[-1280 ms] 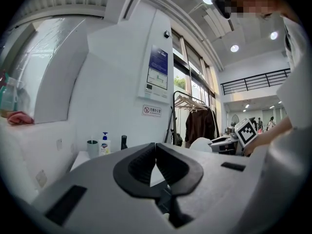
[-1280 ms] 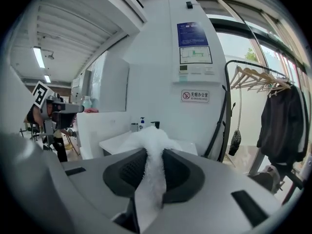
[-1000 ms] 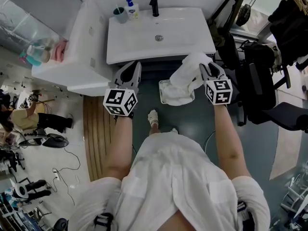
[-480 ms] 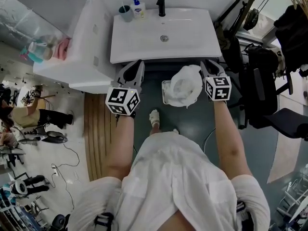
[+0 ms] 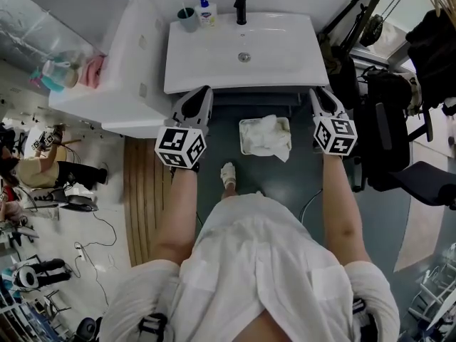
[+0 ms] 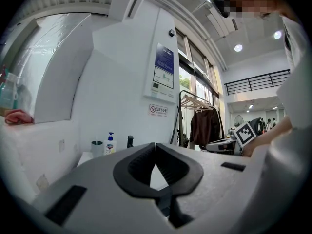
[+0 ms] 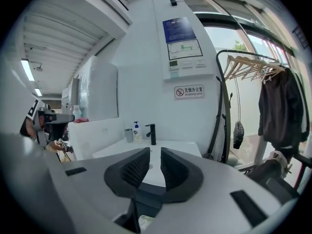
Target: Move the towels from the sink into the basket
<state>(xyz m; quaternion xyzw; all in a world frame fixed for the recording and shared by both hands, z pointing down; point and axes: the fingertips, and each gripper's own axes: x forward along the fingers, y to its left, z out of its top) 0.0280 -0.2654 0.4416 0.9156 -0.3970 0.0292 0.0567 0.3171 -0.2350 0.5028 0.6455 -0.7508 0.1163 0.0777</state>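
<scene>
Floor before bare sink (image 5: 214,55) | towels (image 5: 269,134) heaped in basket (image 5: 242,138), down between left tool (image 5: 206,90) and right tool (image 5: 315,92), slightly nearer right | left tool: tips together, empty | right tool: just closing, narrowly apart, empty

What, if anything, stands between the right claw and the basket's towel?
Nothing visible. The white cloth towel lies in the pale rectangular basket, clear of the right claw, whose empty jaws have just been closing.
</scene>
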